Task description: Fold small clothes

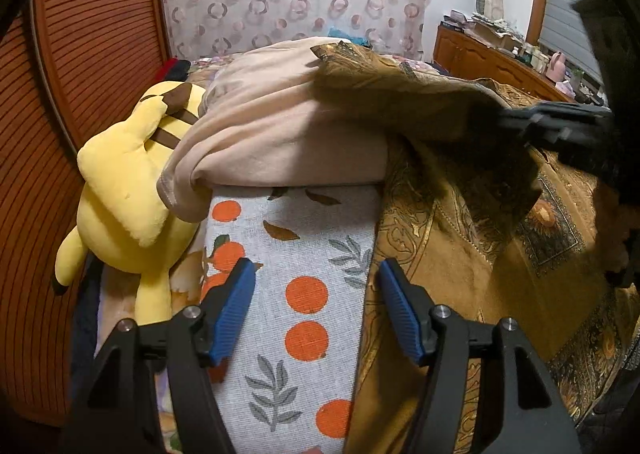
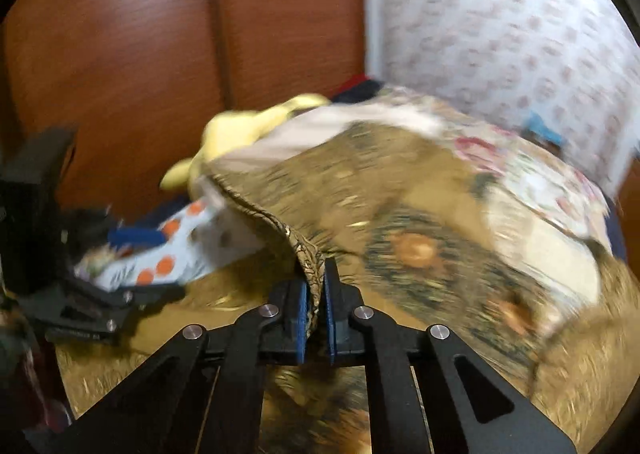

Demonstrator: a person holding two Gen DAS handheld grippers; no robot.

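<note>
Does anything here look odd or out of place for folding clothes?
A yellow plush toy lies at the left, partly under the beige garment: it is no clothing. The right tool grips the brown patterned cloth, lifted and draped askew.

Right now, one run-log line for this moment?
right gripper: shut on brown patterned cloth | left gripper: open, over orange-dotted white fabric | fold underway

My left gripper [image 1: 316, 306] has matt black plastic arms, ribbed blue pads [image 1: 234, 312] and shiny metal bolts. The orange-dot cloth [image 1: 296, 294] looks coarse-woven, the plush toy [image 1: 120, 193] on the left fuzzy, and the far wooden panel [image 1: 92, 33] ridged.
</note>
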